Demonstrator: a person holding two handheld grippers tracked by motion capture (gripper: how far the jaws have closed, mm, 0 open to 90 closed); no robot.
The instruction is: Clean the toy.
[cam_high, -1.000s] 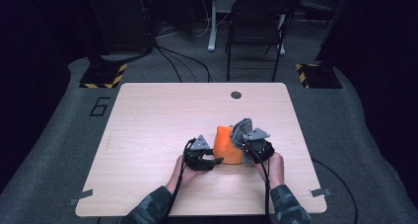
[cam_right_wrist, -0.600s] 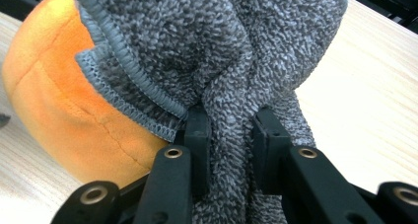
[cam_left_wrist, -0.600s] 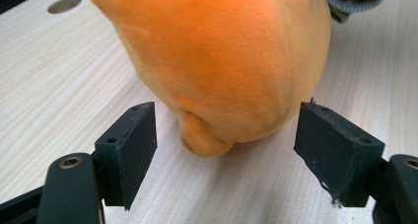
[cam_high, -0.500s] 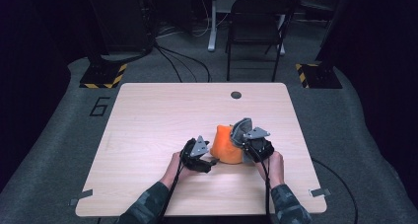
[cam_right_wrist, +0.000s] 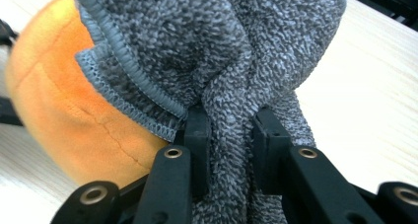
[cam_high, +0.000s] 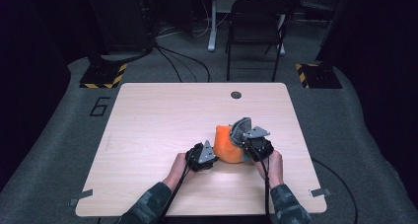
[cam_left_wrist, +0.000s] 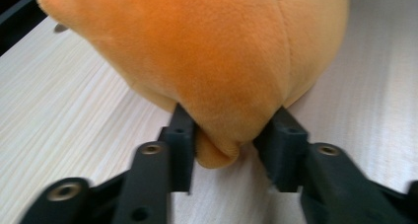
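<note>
pale wood table (cam_high: 162,135), dark room

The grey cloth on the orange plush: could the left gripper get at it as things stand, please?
Probably not directly. The left gripper is shut on the near end of the orange plush, whose bulk stands between it and the grey cloth, already pinched by the right gripper.

Both forearms enter from the bottom edge, hands low over the table. Left gripper (cam_high: 207,154) points right, jaws just closing, pinching orange plush. Right gripper (cam_high: 245,135) jaws clamped tight on grey terry cloth.
</note>
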